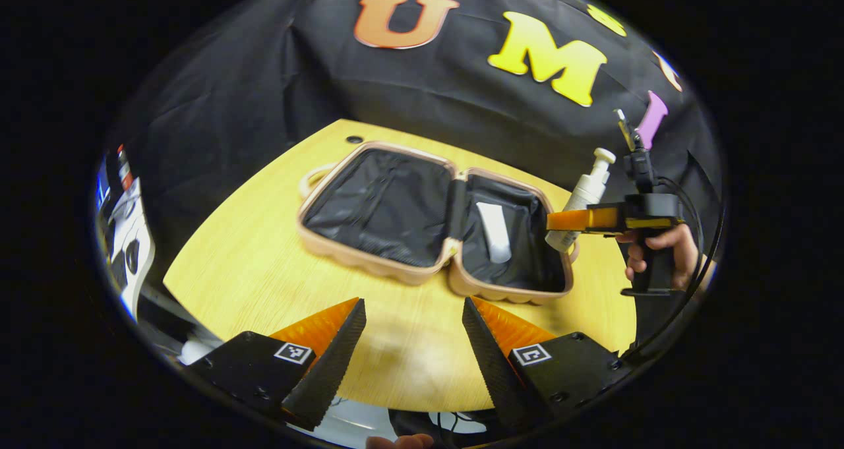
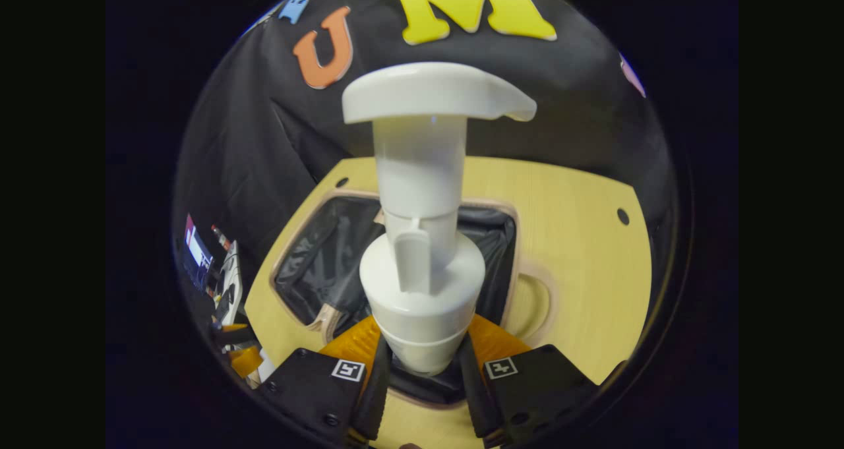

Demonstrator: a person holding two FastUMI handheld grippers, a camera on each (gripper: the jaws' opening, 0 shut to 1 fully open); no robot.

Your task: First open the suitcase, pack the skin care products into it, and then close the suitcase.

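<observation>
in the left gripper view, the left tool (image 1: 412, 343) hangs low over the near edge of the wooden bench (image 1: 250, 271), its two fingers spread wide with nothing between them. past it the suitcase (image 1: 435, 221) lies flat and wide open on the bench, both black-lined halves facing up, and a white tube (image 1: 494, 231) rests inside the right-hand half. off to the right, the right tool (image 1: 567, 220) comes in sideways, held by a hand (image 1: 659, 251), and it is pinching a white pump bottle (image 1: 583, 198) that tilts above the far right edge of the open case, clear of the bench. over in the right gripper view, the right tool (image 2: 422, 370) has both fingers pressed against the lower body of the pump bottle (image 2: 422, 238), which stands up tall right in front of the lens with its pump head on top. behind it sits the open suitcase (image 2: 316, 264), its dark lining showing and its handle (image 2: 534, 304) lying on the bench (image 2: 580, 271) to the right.
</observation>
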